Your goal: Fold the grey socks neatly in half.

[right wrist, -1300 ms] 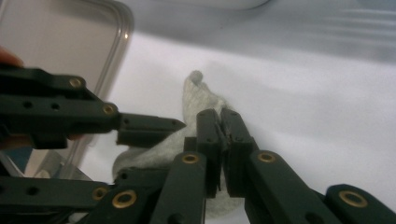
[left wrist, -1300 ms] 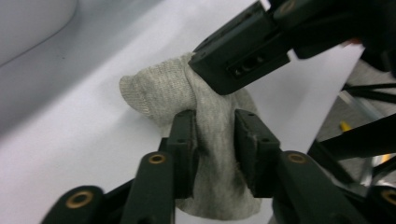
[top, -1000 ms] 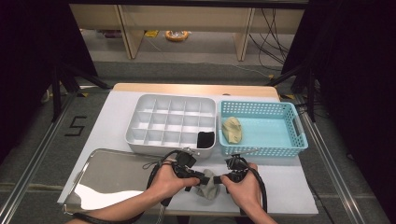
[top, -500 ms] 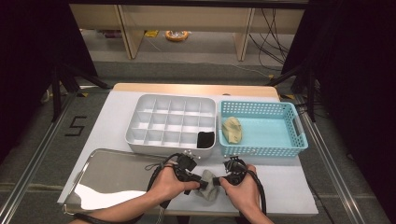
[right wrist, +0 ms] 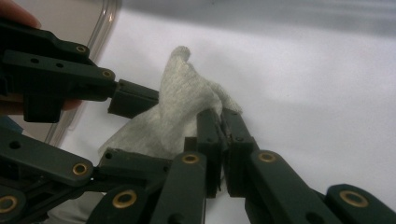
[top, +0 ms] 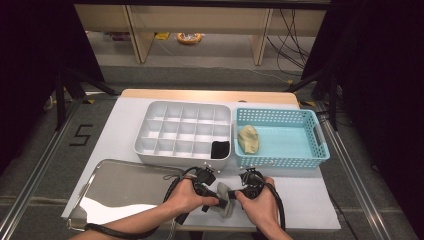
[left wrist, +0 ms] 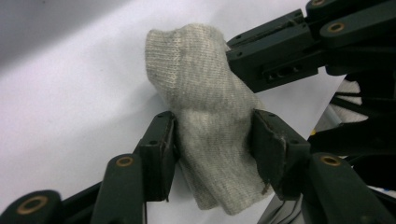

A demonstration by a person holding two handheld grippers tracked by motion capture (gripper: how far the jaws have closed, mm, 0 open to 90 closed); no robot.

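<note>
From the high view, both forearms are brought in low with the left gripper [top: 216, 196] and right gripper [top: 236, 192] pointed at each other, a grey sock [top: 224, 204] bunched between them. In the left gripper view, the sock [left wrist: 212, 135] is straddled by jaws that have just been opening, roughly half spread, pads brushing its sides. In the right gripper view, the jaws are pretty much pressed together, an edge of the sock [right wrist: 177, 112] pinched.

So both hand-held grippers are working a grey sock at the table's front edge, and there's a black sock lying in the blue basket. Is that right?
Not quite. The black sock sits in a compartment of the white divided tray; the blue basket holds a yellowish one, as the high view shows. The grey sock part is right.
</note>
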